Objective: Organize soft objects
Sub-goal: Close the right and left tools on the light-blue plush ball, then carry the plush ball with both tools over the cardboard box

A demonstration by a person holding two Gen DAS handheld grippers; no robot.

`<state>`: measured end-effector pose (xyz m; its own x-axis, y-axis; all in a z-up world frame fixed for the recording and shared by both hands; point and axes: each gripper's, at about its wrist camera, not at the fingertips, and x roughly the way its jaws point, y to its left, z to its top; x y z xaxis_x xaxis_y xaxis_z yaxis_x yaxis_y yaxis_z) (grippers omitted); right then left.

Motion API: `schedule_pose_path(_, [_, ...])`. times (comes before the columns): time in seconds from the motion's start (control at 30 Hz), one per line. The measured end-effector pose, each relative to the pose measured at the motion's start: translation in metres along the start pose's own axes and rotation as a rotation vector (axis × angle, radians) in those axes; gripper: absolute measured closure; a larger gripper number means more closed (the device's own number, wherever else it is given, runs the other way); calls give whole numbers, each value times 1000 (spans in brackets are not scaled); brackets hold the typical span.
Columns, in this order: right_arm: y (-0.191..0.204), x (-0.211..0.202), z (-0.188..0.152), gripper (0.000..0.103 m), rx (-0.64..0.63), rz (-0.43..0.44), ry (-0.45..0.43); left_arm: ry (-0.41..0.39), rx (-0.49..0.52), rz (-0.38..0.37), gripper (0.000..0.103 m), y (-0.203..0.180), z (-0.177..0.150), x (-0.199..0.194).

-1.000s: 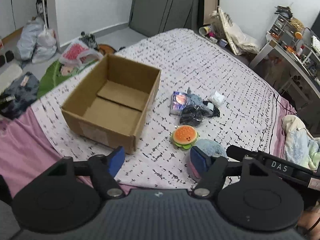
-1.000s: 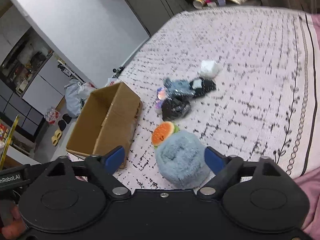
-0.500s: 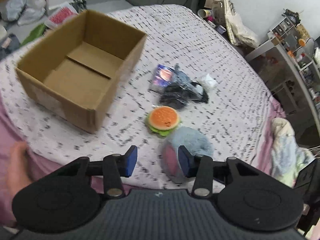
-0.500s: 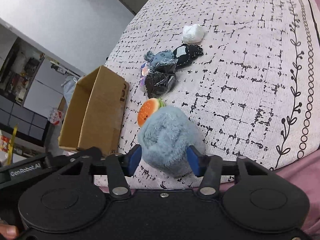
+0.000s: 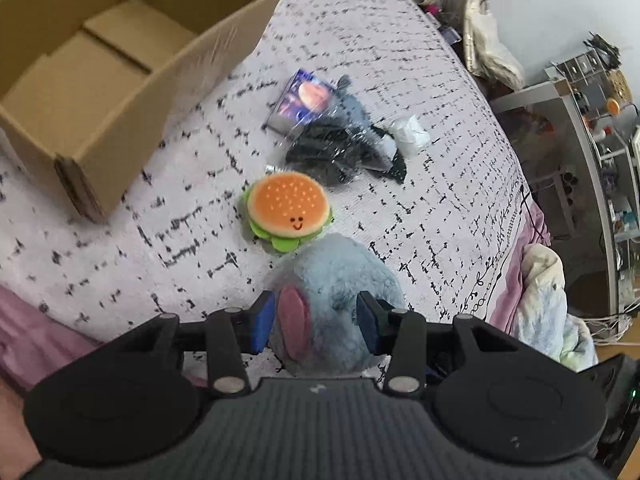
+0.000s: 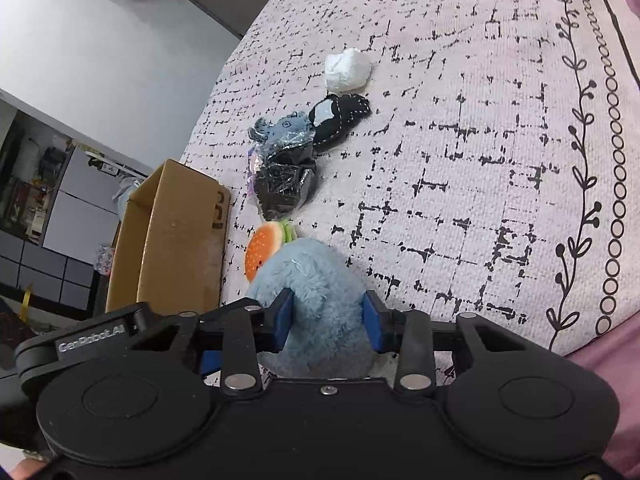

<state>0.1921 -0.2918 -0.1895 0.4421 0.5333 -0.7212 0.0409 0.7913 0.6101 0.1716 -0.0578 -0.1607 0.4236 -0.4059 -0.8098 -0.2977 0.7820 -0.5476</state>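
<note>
On the patterned bedspread [image 6: 480,128], both grippers [image 5: 316,322] [image 6: 328,316] seemingly clench the blue plush [image 6: 316,280].

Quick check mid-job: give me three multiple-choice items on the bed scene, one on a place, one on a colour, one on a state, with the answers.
1. Where is the burger plush?
A. inside the cardboard box
B. on the bedspread between box and blue plush
C. on the floor

2. What colour is the fluffy plush in both grippers?
A. light blue
B. red
C. yellow

3. What state is the cardboard box in?
A. taped shut
B. open and empty
C. crushed flat

Answers: 1 B, it lies on the patterned cover beside the box. 2 A, its fur is pale blue. 3 B, its bare bottom shows in the left wrist view.
</note>
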Motion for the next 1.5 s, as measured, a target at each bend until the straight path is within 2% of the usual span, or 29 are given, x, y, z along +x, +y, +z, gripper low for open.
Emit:
schedule_pose_path(0.07, [-2, 1, -1, 69, 9, 2, 4, 25, -9, 6, 75, 2, 0, 7])
schedule_pose_path(0.17, [-2, 2, -1, 71, 10, -1, -4, 34, -34, -10, 80, 5, 0, 10])
schedule_pose_path(0.5, [26, -19, -6, 76, -92, -20, -102, -25, 87, -29, 81, -12, 3, -12])
schedule_pose_path(0.9, [80, -57, -2, 76, -164, -11, -211, -108, 143, -109, 81, -23, 17, -72])
schedule_pose_path(1.2, [134, -61, -10, 76, -210, 37, -267, -196, 159, -122, 81, -7, 38, -123])
schedule_pose_path(1.5, [177, -45, -17, 76, -239, 80, -275, -246, 151, -115, 81, 21, 60, -156])
